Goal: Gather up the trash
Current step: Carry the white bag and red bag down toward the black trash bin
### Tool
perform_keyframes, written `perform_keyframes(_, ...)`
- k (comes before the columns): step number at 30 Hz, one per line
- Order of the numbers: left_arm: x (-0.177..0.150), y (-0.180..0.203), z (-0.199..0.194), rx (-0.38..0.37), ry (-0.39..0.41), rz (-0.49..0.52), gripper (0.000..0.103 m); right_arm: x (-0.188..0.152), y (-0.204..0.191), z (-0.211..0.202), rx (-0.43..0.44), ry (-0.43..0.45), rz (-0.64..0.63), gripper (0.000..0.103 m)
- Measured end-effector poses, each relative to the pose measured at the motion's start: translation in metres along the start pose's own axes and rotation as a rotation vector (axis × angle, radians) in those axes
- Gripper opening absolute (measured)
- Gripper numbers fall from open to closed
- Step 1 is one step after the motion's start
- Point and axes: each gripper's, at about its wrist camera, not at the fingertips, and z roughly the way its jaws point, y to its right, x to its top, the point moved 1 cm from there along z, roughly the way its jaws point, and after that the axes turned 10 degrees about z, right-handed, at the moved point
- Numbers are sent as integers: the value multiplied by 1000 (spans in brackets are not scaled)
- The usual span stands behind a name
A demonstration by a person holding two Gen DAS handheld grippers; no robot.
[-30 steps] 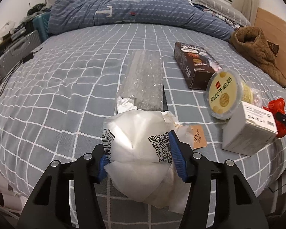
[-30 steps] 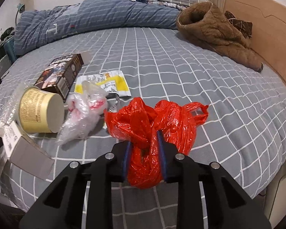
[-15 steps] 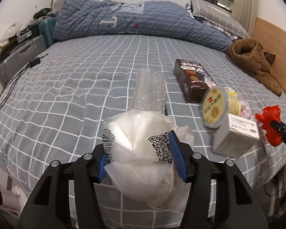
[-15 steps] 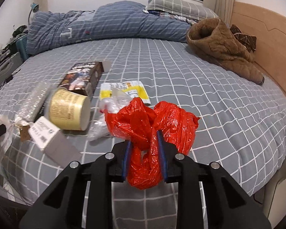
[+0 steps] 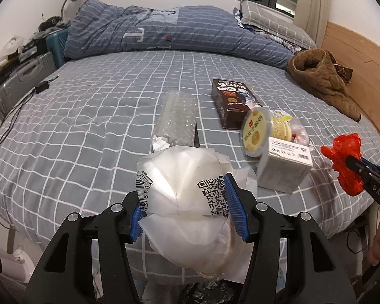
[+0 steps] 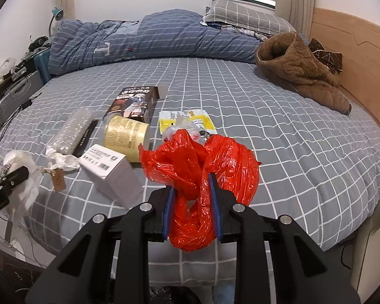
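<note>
Now left gripper (image 5: 187, 210) clamped on white bag (image 5: 182, 197), right gripper (image 6: 192, 210) clamped on red bag (image 6: 200, 177), both held above bed edge (image 6: 304, 167), boxes, cup, wrappers lying on bed.

- The wide left stretch of the bed (image 5: 83, 116) is lying open, with only a black cable (image 5: 10, 121) trailing at its far left edge.
- A bubble-wrap strip (image 5: 178, 117), dark carton (image 5: 231, 101), yellow tub (image 5: 255, 131) and white box (image 5: 283, 167) are crowding the middle right.
- A brown coat (image 6: 301, 71) is blocking the far right corner by the headboard (image 6: 354, 58).
- The folded duvet (image 5: 169, 33) is walling off the far side.
</note>
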Motion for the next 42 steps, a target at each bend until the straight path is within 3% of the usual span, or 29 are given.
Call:
perform_keyframes(26,-42,20,-53,-25,-22,-22,54,-47,-29,-63,56,-5,-25,23)
perform_keyframes(42,-66,30,-102,-28,-18,-22,54,-71,-43,-128,79,14,-33,22)
